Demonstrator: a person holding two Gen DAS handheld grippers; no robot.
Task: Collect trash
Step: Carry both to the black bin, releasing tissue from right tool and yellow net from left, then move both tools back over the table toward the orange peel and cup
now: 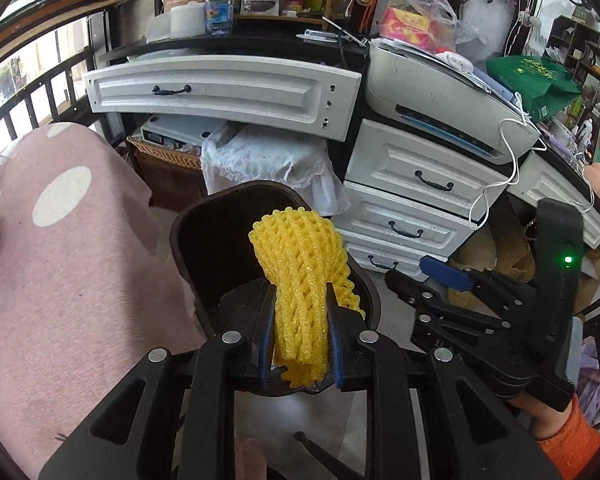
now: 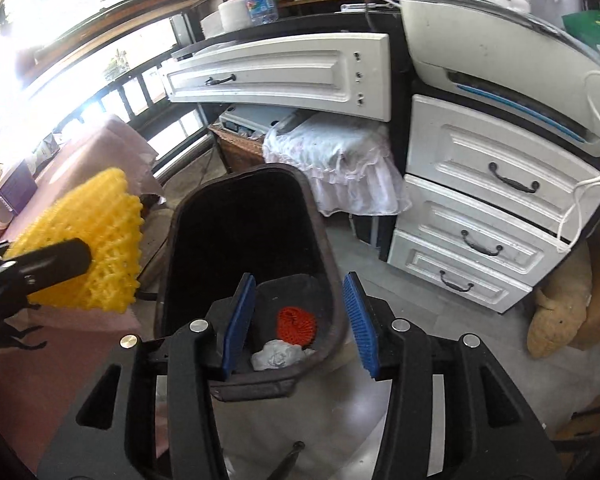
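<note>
White drawers [image 2: 488,184] fill the back. Low in the middle, the dark bin [image 2: 204,216] already holds an orange net [image 2: 297,321] and crumpled paper [image 2: 278,354]. Right gripper [image 2: 300,312] gapes empty above it. Left gripper [image 1: 300,336] pinches the yellow foam net [image 1: 300,264], not dropped yet.

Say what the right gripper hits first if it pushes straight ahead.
Probably the bin: the open right gripper points into it, toward the orange net and white wad at the bottom. Depth unclear.
</note>
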